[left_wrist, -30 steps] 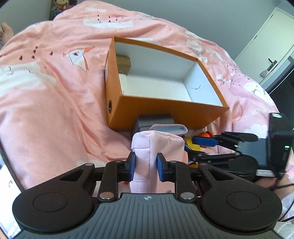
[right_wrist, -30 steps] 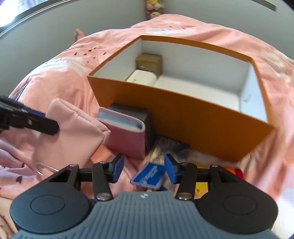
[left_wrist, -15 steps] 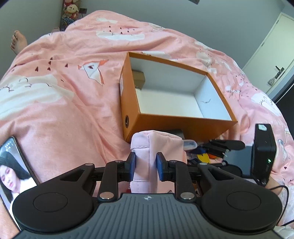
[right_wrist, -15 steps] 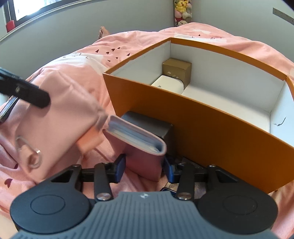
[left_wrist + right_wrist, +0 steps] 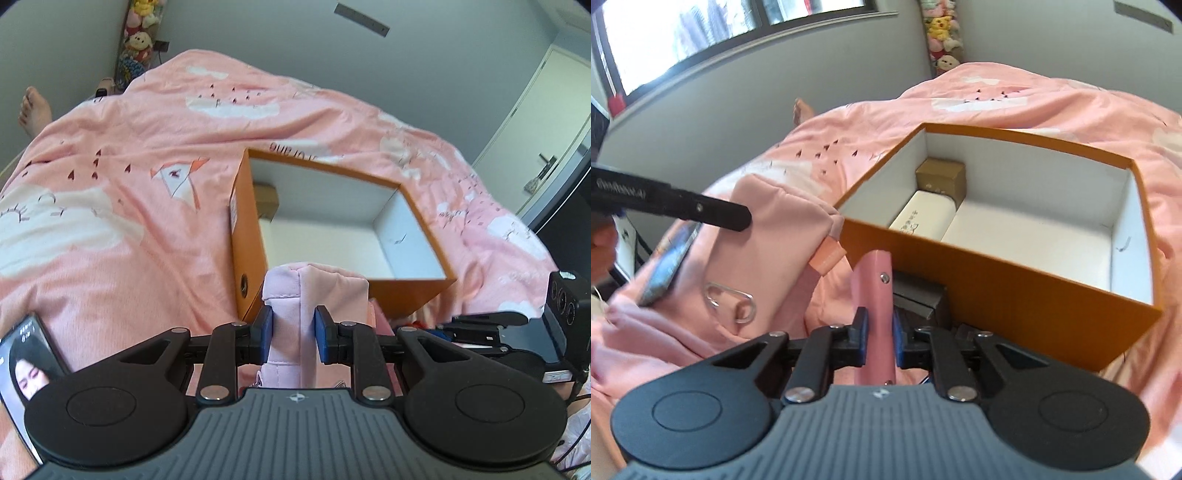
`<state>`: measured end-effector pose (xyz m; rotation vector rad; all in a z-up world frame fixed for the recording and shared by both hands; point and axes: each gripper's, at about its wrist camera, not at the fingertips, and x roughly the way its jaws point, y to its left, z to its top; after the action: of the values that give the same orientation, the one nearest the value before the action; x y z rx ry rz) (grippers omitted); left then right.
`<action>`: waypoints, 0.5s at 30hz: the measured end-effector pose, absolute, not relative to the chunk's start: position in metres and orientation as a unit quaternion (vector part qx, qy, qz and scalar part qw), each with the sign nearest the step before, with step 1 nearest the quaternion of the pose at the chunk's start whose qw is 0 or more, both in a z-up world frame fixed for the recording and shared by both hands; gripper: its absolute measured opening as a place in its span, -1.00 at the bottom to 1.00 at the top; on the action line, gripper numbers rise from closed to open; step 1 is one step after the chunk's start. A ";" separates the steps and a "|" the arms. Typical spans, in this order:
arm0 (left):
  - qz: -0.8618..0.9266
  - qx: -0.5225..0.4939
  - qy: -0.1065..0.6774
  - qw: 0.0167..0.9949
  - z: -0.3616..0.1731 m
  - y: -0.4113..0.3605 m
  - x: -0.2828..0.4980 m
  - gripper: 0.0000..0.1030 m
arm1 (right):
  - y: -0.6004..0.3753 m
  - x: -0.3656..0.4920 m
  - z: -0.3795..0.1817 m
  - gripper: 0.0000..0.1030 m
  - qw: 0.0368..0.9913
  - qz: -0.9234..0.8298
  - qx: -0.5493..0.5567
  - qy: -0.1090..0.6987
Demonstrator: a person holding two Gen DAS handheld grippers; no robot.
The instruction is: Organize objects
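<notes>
My left gripper [image 5: 293,332] is shut on a pale pink fabric pouch [image 5: 314,288], held up in front of the open orange box [image 5: 243,236]. In the right wrist view the pouch [image 5: 775,229] hangs left of the box [image 5: 997,266], with a clear clip on its side. My right gripper [image 5: 880,341] has its jaws closing on a pink wallet [image 5: 873,288] standing on edge; the pads press on both its sides. Inside the box lie a small brown carton [image 5: 942,177] and a white case [image 5: 923,218] in the far left corner.
A black box [image 5: 919,295] sits against the orange box's near wall, just behind the wallet. A phone [image 5: 26,354] lies on the pink quilt [image 5: 110,229] at the left. A person's bare foot [image 5: 33,107] rests at the bed's far edge. Small items lie under the right gripper.
The right gripper shifted from the blue card to the pink wallet, closed on it and raised it. The left gripper rose with the pouch, so the box looks lower and farther.
</notes>
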<state>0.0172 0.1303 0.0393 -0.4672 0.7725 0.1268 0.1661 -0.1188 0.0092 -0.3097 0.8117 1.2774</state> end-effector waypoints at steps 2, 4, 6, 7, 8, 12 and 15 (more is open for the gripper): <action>0.059 -0.227 0.365 0.901 0.044 0.132 0.021 -0.48 | -0.124 0.172 0.017 -0.76 0.713 0.576 -0.123 0.380; 0.056 -0.224 0.358 0.905 0.050 0.132 0.026 -0.48 | -0.129 0.179 0.023 -0.77 0.711 0.574 -0.105 0.393; 0.050 -0.222 0.352 0.908 0.054 0.133 0.032 -0.48 | -0.132 0.184 0.031 -0.77 0.712 0.570 -0.101 0.397; 0.047 -0.222 0.348 0.910 0.056 0.133 0.036 -0.48 | -0.133 0.186 0.036 -0.77 0.715 0.568 -0.102 0.395; 0.044 -0.221 0.345 0.911 0.059 0.133 0.039 -0.48 | -0.135 0.188 0.041 -0.77 0.718 0.566 -0.104 0.392; 0.034 -0.218 0.332 0.917 0.067 0.136 0.056 -0.48 | -0.141 0.198 0.067 -0.77 0.735 0.559 -0.103 0.370; 0.034 -0.214 0.323 0.921 0.073 0.138 0.070 -0.48 | -0.141 0.212 0.088 -0.78 0.748 0.556 -0.087 0.351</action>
<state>0.0702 0.1383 0.0731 -0.4394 0.6625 0.0697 0.2116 -0.1414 0.0878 -0.1899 0.7677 1.2165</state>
